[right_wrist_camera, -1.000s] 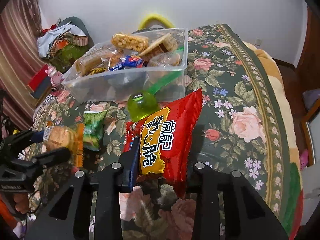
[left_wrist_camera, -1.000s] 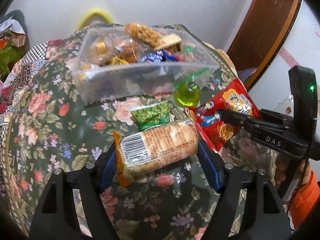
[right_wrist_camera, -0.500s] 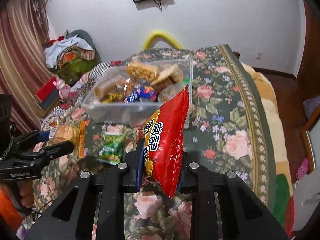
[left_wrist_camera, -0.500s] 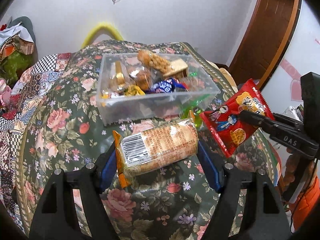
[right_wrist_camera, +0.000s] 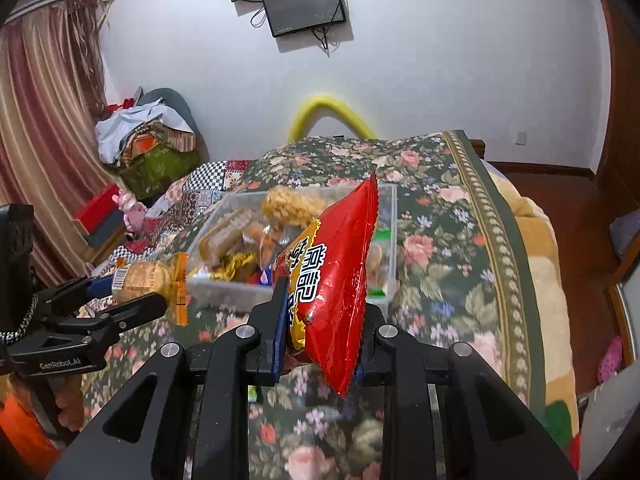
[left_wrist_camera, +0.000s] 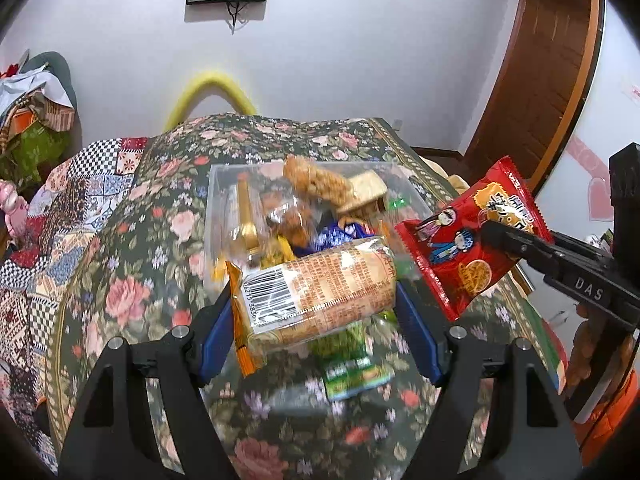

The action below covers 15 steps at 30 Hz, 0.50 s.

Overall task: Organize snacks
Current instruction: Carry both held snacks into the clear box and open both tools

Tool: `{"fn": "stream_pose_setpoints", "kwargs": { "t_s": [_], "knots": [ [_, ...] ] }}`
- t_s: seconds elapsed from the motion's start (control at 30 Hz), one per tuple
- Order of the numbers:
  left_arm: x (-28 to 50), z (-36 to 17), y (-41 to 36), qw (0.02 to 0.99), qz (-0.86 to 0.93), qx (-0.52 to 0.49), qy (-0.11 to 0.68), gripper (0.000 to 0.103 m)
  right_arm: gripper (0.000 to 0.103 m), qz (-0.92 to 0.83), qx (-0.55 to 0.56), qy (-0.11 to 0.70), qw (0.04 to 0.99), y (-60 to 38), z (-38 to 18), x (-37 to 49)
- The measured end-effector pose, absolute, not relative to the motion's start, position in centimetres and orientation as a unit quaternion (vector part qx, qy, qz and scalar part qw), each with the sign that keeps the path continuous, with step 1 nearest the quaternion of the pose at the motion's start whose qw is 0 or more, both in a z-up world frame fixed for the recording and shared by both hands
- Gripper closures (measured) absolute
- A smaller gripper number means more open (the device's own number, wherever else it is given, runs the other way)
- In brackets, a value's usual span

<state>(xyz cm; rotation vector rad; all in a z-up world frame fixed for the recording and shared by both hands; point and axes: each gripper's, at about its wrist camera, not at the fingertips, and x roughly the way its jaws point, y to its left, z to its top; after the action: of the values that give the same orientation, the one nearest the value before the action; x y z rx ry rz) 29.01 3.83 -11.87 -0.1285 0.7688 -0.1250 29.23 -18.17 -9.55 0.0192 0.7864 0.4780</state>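
Left gripper: I have it raised off the bed, fingers pointing ahead toward the clear bin, jaws clamped on the cracker pack.
Right gripper: I hold it lifted too, to the right of the left one, jaws pinched on the red chip bag; from the left wrist view it reaches in from the right edge and grips that bag by its lower right part.
Cracker pack: it lies crosswise between my left fingers, barcode end to the left with its orange crimped edge sticking out past the left finger. It hangs in the air just short of the bin's near wall.
Red chip bag: it stands nearly upright between my right fingers, its top corner up over the bin's right half in the right wrist view, its bottom corner hanging below the jaws.
Clear bin: it sits on the floral bedspread ahead of both grippers, already crowded with snacks, among them a puffed peanut bar, a wafer block and a gold-wrapped stick.
Green snack pack: it lies flat on the bedspread under and just behind the cracker pack, blurred in the left wrist view.
Surroundings: a yellow curved tube rises behind the bed, a dark screen hangs on the wall, and a heap of clothes sits to the left.
In the way: the bin's heaped contents stand above its rim where I am heading.
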Motion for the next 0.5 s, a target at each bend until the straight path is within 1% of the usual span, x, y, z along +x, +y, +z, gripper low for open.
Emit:
{"fn": "stream_pose_setpoints", "kwargs": {
  "t_s": [0.27, 0.5],
  "knots": [
    [33.2, -12.5, 3.4, 0.921, -0.057, -0.061, 0.38, 0.029, 0.081, 0.237, 0.017, 0.38, 0.894, -16.8, -10.1, 32.4],
    [36.4, -13.7, 2.9, 0.918, -0.054, -0.055, 0.389, 0.029, 0.08, 0.251, 0.006, 0.405, 0.879, -15.0, -11.7, 35.6]
  ]
}}
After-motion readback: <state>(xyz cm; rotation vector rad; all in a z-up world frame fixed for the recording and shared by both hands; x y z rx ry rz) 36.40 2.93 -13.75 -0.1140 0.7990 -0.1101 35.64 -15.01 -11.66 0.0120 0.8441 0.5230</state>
